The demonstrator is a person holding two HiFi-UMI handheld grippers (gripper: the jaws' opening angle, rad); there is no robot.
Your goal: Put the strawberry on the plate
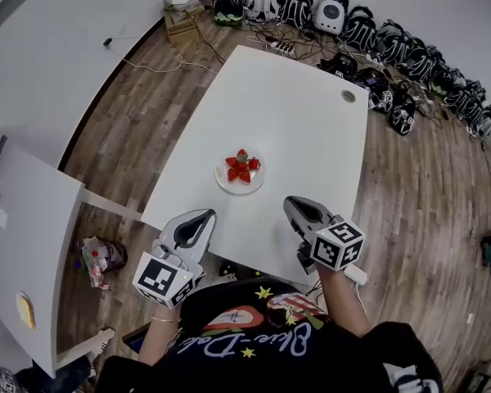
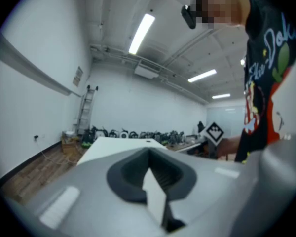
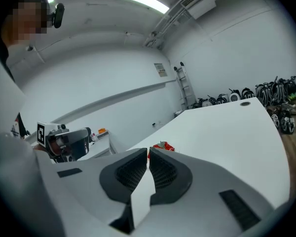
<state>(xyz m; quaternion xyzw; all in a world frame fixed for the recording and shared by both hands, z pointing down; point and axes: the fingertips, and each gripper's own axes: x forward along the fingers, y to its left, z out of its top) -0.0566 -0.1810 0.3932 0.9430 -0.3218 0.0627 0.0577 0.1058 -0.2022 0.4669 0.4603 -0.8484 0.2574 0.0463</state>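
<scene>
One wooden floor (image 1: 417, 211) spreads under everything, and a large white counter (image 1: 295, 121) stands on it at an angle. Beside that, at the left, a second white table (image 1: 24, 219) shows only in part. Along the far wall runs a row of black-and-white gear (image 1: 360, 27) with cables lying beside it on the floor.

Nearer, the person's dark printed shirt (image 1: 254, 342) fills the bottom of the head view. Both arms reach forward to the counter's near edge.

The left gripper (image 1: 201, 214) hovers over that near edge, left of the plate. In the left gripper view its jaws are pressed together with nothing between them (image 2: 149, 154). The right gripper (image 1: 293, 201) hangs over the same edge, right of the plate. Its jaws are likewise closed on nothing (image 3: 148, 152).

Between and just beyond the two grippers, a small white plate (image 1: 222, 180) sits near the counter's middle. A cluster of red strawberries (image 1: 240, 167) rests on it, well apart from both grippers.
</scene>
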